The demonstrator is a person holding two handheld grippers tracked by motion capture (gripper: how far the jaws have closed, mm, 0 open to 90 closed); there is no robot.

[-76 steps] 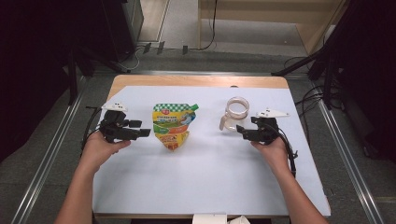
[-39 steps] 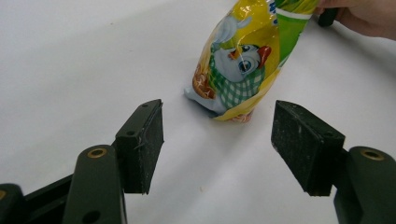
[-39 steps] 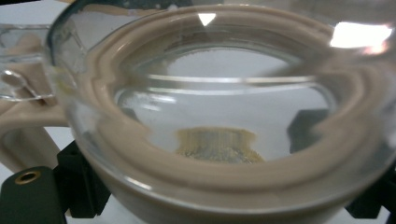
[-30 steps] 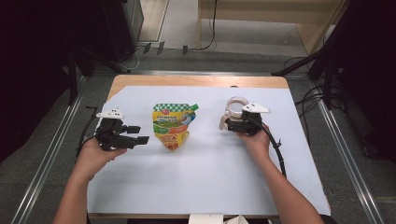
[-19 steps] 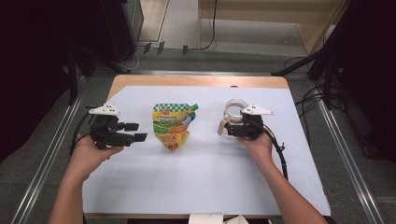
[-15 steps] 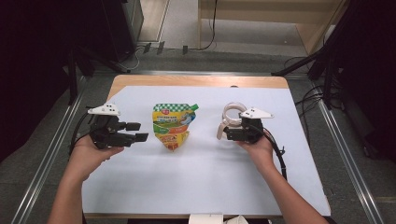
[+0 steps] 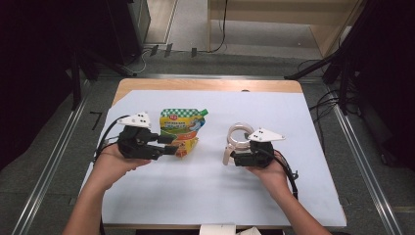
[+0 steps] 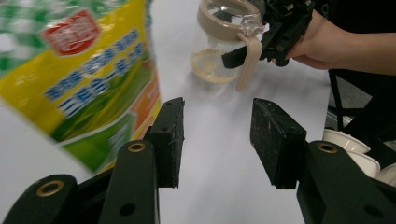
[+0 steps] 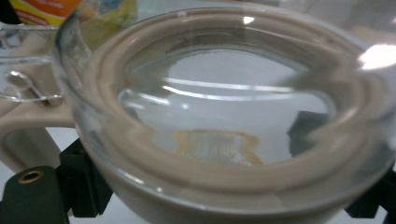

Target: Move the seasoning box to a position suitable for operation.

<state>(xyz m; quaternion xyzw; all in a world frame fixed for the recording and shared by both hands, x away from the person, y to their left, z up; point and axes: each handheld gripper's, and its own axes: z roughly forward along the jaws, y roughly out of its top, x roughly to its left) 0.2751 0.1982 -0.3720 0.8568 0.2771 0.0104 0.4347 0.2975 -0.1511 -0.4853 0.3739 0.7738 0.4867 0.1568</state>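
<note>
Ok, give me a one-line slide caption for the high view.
Left gripper reaches the green-and-yellow pouch, jaws just closing; right gripper grips the clear jug on the white table cover.

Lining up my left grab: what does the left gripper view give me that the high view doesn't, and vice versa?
Left gripper view: the left gripper up close, jaws just closing, nothing between them, the pouch beside one pad. High view: the pouch's green cap and the white sheet around it. Both: the pouch, and the right gripper clamped on the glass jug.
</note>
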